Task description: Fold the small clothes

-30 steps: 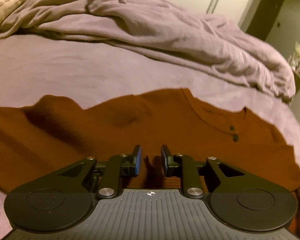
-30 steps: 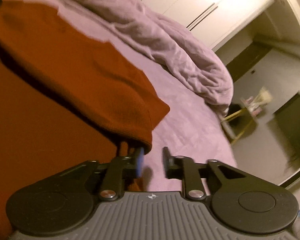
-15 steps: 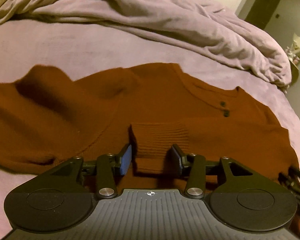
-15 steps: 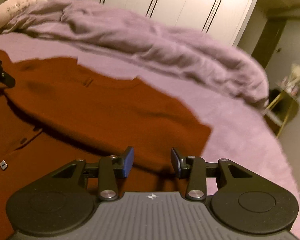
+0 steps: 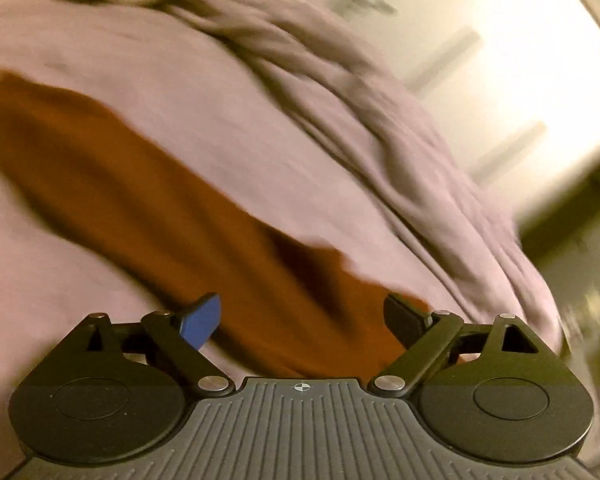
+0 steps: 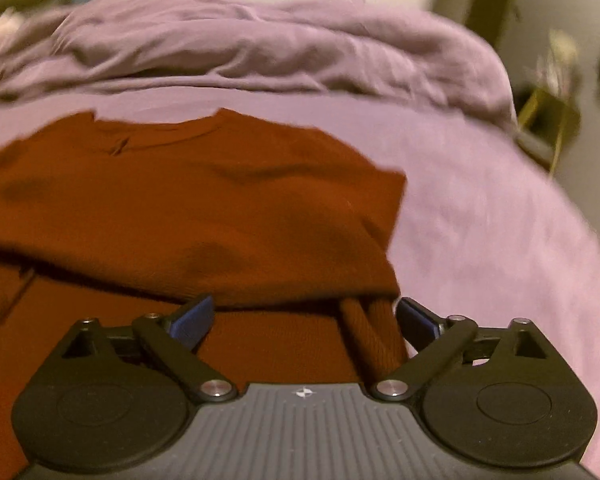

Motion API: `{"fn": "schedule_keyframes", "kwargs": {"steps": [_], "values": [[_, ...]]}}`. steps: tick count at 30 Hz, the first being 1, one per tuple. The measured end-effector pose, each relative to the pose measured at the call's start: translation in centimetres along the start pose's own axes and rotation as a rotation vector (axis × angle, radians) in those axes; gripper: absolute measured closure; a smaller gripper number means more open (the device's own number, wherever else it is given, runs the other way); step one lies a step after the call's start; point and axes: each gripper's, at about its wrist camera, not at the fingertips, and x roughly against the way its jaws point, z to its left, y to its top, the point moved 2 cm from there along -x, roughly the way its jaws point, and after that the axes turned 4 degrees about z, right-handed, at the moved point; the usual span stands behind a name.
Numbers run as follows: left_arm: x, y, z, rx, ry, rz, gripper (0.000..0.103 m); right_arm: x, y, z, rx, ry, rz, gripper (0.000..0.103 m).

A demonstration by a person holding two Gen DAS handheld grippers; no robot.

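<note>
A rust-brown knitted sweater (image 6: 188,216) lies on the mauve bed sheet (image 6: 480,208), with one part folded over the body. Its ribbed cuff (image 6: 376,332) lies just in front of my right gripper (image 6: 304,318), which is open wide and empty above the fold's edge. In the left wrist view the picture is blurred; a long brown strip of the sweater (image 5: 148,208) runs diagonally across the sheet. My left gripper (image 5: 300,318) is open wide and empty over the strip's near end.
A crumpled mauve duvet (image 6: 260,48) is heaped along the far side of the bed. White wardrobe doors (image 5: 480,40) stand behind it. A small gold-framed side table (image 6: 548,120) stands off the bed's right edge.
Both grippers have opened wide and let go of the sweater. The left gripper has swung away to the left, its view blurred. The right gripper has drawn back over the folded part.
</note>
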Motion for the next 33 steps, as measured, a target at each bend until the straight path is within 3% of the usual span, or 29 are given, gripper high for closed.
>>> {"fn": "schedule_keyframes", "kwargs": {"steps": [2, 5, 9, 14, 16, 18, 19, 20, 21, 22, 23, 24, 26, 29, 33], "values": [[1.7, 1.6, 3.4, 0.072, 0.092, -0.051, 0.011, 0.1, -0.3, 0.1, 0.013, -0.006, -0.014, 0.004], [3.3, 3.2, 6.9, 0.097, 0.184, -0.113, 0.012, 0.0, -0.5, 0.6, 0.029, -0.030, -0.024, 0.004], [2.5, 4.7, 9.4, 0.174, 0.139, -0.136, 0.015, -0.3, 0.1, 0.7, 0.020, -0.040, -0.003, 0.004], [1.3, 5.8, 12.5, 0.275, 0.155, -0.156, 0.037, 0.7, 0.8, 1.5, 0.043, -0.085, -0.015, 0.004], [1.4, 6.1, 13.2, 0.300, 0.142, -0.186, 0.038, 2.2, 1.1, 2.0, 0.058, -0.080, -0.066, 0.011], [1.0, 6.7, 13.9, 0.306, 0.152, -0.187, 0.038, 3.5, 1.4, 2.5, 0.070, -0.074, -0.108, 0.012], [0.7, 7.1, 14.1, 0.317, 0.141, -0.194, 0.040, 4.2, 1.5, 2.9, 0.076, -0.078, -0.123, 0.019], [0.6, 7.4, 14.4, 0.330, 0.133, -0.204, 0.044, 4.6, 1.6, 3.2, 0.078, -0.081, -0.128, 0.024], [0.5, 7.7, 14.6, 0.354, 0.130, -0.213, 0.059, 4.9, 1.7, 3.3, 0.074, -0.079, -0.125, 0.035], [0.4, 7.9, 15.0, 0.371, 0.141, -0.195, 0.081, 5.3, 1.7, 3.5, 0.064, -0.065, -0.121, 0.048], [0.3, 8.2, 15.3, 0.390, 0.141, -0.193, 0.089, 5.7, 1.6, 3.5, 0.047, -0.044, -0.118, 0.053], [0.3, 8.5, 15.3, 0.397, 0.134, -0.189, 0.089, 6.1, 1.6, 3.4, 0.032, -0.029, -0.118, 0.056], [0.8, 9.0, 14.1, 0.343, 0.129, -0.193, 0.090, 7.0, 1.0, 3.2, 0.004, -0.008, -0.122, 0.057], [2.0, 9.6, 8.8, 0.104, 0.114, -0.218, 0.090, 7.9, 0.2, 2.7, -0.020, 0.014, -0.122, 0.057], [3.1, 7.3, -2.2, -0.193, -0.053, -0.182, 0.093, 8.8, -0.6, 1.4, -0.106, 0.090, -0.110, 0.057]]}}
